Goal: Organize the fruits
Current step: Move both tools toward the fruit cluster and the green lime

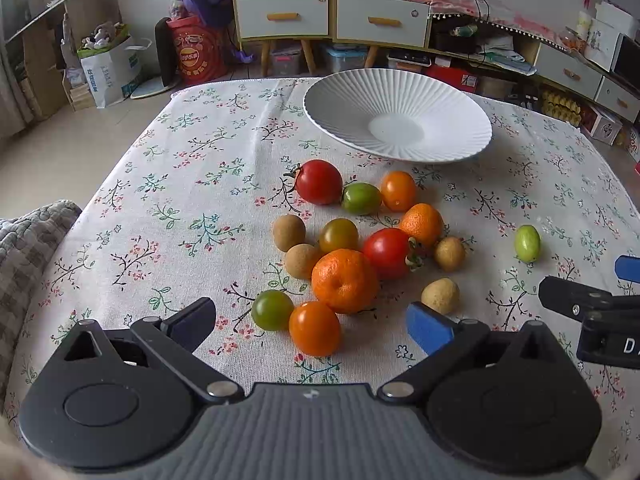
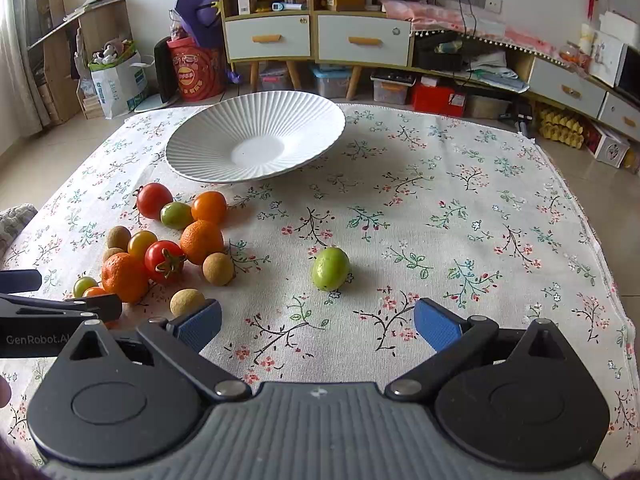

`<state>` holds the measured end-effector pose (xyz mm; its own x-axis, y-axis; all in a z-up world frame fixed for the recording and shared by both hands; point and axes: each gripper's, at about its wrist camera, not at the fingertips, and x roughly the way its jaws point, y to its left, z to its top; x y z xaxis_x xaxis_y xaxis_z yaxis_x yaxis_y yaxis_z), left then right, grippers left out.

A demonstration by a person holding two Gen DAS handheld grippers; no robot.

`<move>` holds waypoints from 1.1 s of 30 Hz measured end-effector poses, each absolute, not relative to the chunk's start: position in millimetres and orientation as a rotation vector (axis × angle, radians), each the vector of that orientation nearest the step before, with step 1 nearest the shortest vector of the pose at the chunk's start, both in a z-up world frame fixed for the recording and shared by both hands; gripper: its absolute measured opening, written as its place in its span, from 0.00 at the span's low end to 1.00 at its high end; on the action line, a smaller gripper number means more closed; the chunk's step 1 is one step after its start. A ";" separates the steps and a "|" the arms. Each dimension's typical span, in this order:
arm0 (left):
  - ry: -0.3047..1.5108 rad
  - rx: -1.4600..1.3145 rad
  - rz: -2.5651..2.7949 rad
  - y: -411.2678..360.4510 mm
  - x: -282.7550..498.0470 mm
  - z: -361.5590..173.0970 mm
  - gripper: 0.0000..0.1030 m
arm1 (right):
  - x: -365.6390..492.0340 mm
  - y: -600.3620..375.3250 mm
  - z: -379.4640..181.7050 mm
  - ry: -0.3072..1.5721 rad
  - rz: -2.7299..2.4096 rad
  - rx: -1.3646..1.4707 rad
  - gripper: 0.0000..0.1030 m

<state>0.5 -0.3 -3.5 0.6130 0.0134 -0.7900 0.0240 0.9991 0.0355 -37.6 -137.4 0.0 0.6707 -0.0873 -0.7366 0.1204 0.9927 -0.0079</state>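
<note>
A table (image 2: 460, 184) covered with a floral cloth carries loose fruit and a white ribbed plate (image 2: 256, 138). At the left, the left hand-held gripper (image 1: 312, 320) hovers low with its fingers spread wide, holding nothing; an orange tomato (image 1: 315, 328) and a green tomato (image 1: 272, 309) lie between its tips. Just beyond sits the fruit cluster: a large mandarin (image 1: 345, 281), red tomatoes, small brown longans and more orange and green pieces, all touching or near one another. The plate stands behind the cluster, with no fruit on it. Further right, a lone green fruit (image 2: 330, 268) lies apart from the pile. The right hand-held gripper (image 2: 318, 324) hovers just before it, fingers spread wide.
</note>
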 end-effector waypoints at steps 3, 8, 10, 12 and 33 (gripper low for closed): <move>0.915 0.045 -0.009 -1.6 -0.6 -3.6 0.96 | -37.7 -137.4 -0.1 0.828 -0.117 0.043 1.00; 0.929 0.044 -0.018 -2.4 -1.3 -4.9 0.96 | -37.4 -138.7 0.0 0.829 -0.119 0.047 1.00; 0.934 0.043 -0.019 -2.9 -1.6 -5.1 0.96 | -37.3 -138.8 -0.2 0.829 -0.120 0.047 1.00; 0.935 0.041 -0.020 -2.7 -1.8 -5.0 0.96 | -37.5 -139.0 -0.3 0.828 -0.120 0.048 1.00; 0.948 0.034 -0.027 -0.6 -2.0 -5.8 0.96 | -37.3 -139.2 -2.4 0.835 -0.124 0.051 1.00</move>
